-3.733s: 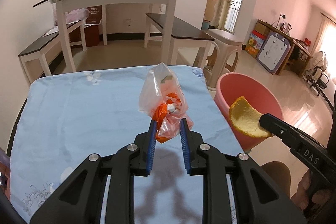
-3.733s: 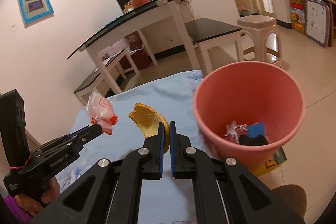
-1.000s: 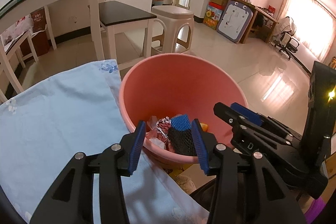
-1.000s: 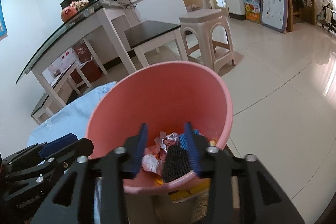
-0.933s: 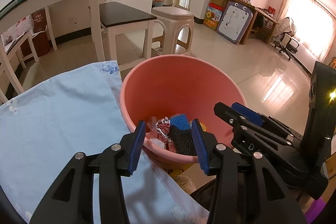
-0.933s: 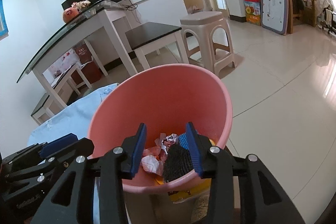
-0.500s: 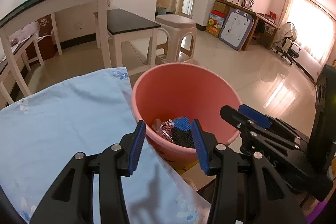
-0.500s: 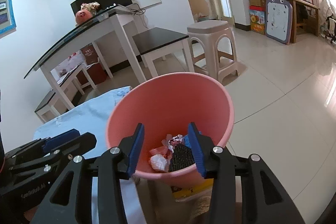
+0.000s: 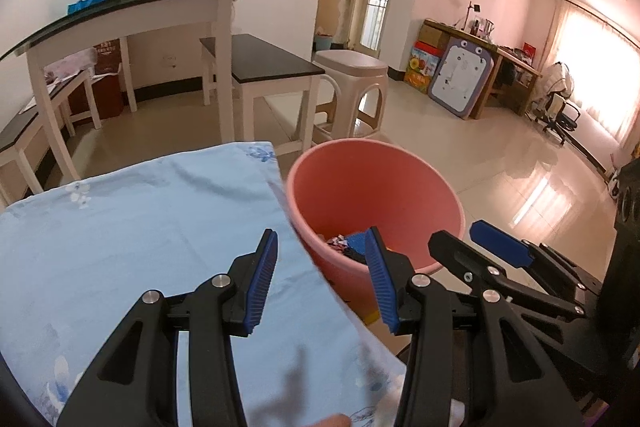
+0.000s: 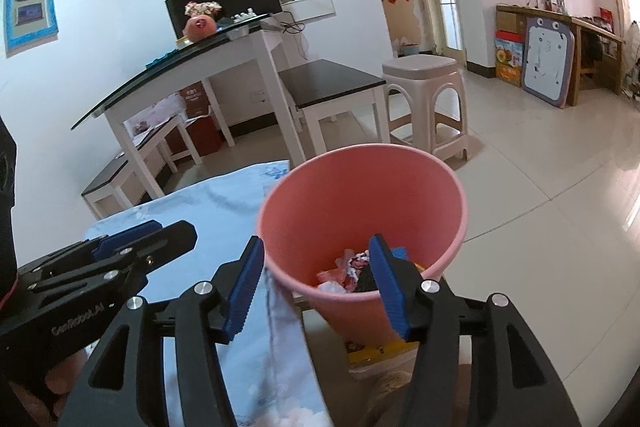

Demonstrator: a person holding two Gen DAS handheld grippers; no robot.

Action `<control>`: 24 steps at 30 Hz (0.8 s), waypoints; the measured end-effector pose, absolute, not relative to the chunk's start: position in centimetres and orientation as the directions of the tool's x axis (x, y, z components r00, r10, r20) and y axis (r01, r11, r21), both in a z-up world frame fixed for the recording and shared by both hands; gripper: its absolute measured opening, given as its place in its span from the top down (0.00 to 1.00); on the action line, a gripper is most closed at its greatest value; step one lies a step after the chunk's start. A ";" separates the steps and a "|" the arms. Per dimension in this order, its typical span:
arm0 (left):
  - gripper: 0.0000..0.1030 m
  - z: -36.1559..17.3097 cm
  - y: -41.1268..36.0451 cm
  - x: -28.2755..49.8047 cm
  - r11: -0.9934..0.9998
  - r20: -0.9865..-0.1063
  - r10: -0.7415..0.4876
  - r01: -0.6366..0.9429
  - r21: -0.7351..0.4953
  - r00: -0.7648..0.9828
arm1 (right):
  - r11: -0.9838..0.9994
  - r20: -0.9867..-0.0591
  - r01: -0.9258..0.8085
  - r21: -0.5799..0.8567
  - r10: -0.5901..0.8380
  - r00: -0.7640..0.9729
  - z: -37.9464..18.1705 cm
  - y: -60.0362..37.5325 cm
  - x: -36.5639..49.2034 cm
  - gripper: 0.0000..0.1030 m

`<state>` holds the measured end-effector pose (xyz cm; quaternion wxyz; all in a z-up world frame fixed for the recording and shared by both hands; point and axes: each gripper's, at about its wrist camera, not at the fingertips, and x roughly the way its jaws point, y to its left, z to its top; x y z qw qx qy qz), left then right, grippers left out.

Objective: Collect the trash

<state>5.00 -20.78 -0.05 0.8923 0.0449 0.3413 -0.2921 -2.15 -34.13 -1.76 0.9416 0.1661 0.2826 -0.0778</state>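
Note:
A pink bucket [image 9: 372, 183] [image 10: 360, 195] stands on the floor against the right edge of the blue-clothed table [image 9: 120, 227]. Crumpled wrappers and a dark mesh piece [image 10: 352, 273] lie at its bottom. My left gripper [image 9: 320, 267] hovers open over the table's edge, near the bucket's rim, with nothing between its blue pads. My right gripper [image 10: 316, 279] is held above the bucket's near rim, its jaws opening and empty. Each gripper also shows in the other's view: the right gripper [image 9: 480, 247] and the left gripper [image 10: 160, 231].
A white plastic stool [image 9: 352, 91] and a dark-topped bench [image 9: 264, 67] stand behind the bucket. A glass-topped white table [image 9: 132, 15] is further back. Shiny tiled floor [image 10: 540, 207] spreads to the right. A yellow package [image 10: 376, 351] lies by the bucket's base.
Both grippers have pulled back and up from the bucket, which now looks smaller and further off. The right gripper's jaws have spread wider. More tablecloth shows in the left wrist view.

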 end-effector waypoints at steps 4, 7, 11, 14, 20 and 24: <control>0.56 0.4 -19.2 4.5 0.847 -0.621 -0.471 0.519 -0.118 0.627 | 0.939 -0.543 0.223 0.262 -0.048 0.838 -1.1 -32.8 -2.8 0.39; 0.56 0.7 -17.7 4.1 0.865 -0.612 -0.449 0.488 -0.115 0.651 | 0.945 -0.540 0.211 0.250 -0.045 0.841 -0.7 -31.6 -3.1 0.36; 0.56 1.1 -15.6 3.8 0.895 -0.612 -0.405 0.432 -0.113 0.679 | 0.950 -0.529 0.192 0.248 -0.033 0.848 -0.2 -29.9 -3.5 0.32; 0.56 1.2 -14.1 3.4 0.911 -0.614 -0.376 0.400 -0.105 0.694 | 0.951 -0.523 0.174 0.254 -0.016 0.852 0.1 -28.7 -3.6 0.30; 0.56 1.0 -11.5 2.7 0.928 -0.616 -0.348 0.355 -0.117 0.706 | 0.959 -0.513 0.140 0.247 0.007 0.858 0.5 -26.1 -3.8 0.29; 0.56 0.8 -10.0 2.3 0.936 -0.614 -0.329 0.334 -0.111 0.717 | 0.963 -0.502 0.118 0.242 0.021 0.864 0.6 -24.5 -3.9 0.29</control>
